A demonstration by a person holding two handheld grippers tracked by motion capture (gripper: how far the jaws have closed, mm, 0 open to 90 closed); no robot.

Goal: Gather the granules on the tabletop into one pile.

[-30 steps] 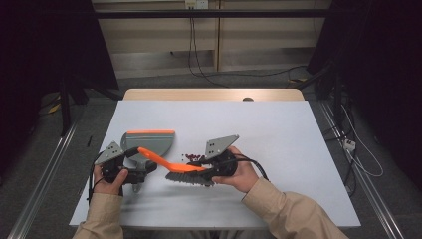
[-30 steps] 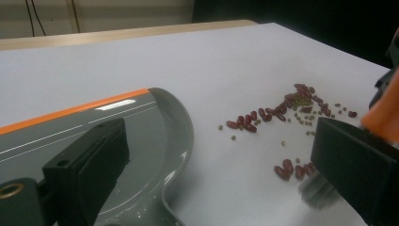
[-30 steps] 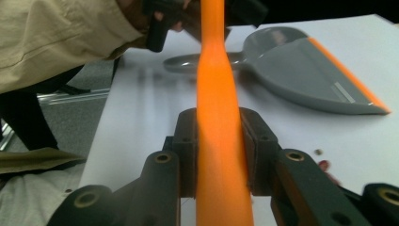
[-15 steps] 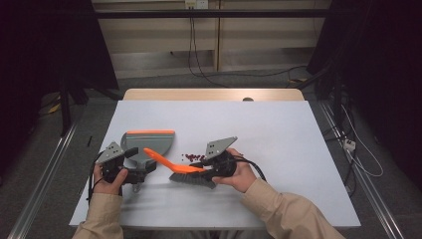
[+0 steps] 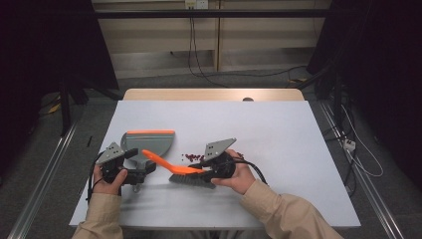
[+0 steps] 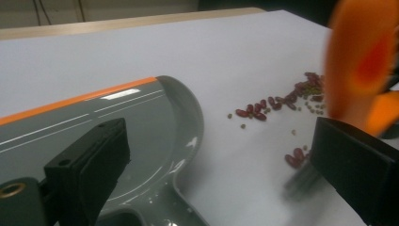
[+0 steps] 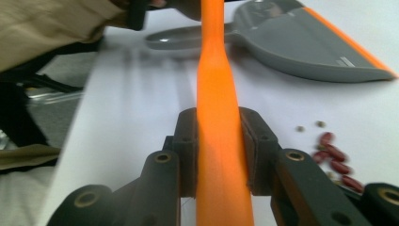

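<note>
Your right gripper (image 7: pixel 219 155) is clamped on the orange brush (image 5: pixel 171 167) handle, bristles down near the worktop's front edge just short of the red beans (image 5: pixel 192 157). Your left gripper (image 6: pixel 211 165) stands with jaws apart over the grey dustpan (image 5: pixel 144 144) handle at the front-left, not yet gripping. You're in the sweeping step: next, likely close on the dustpan handle, steady it, and draw the beans toward its orange lip.

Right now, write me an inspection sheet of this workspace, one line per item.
Surface: white table, bare apart from the items below.
Job's things: grey dustpan with orange lip, lying flat; orange brush; red beans and small green bits scattered beside the pan.
Clutter: nothing seen.
Grippers: right gripper clamps the brush handle; left gripper open at the dustpan's handle end.
Cables: black cable trails from the right gripper; more on the floor.
Surroundings: dark curtains, floor rails.
</note>
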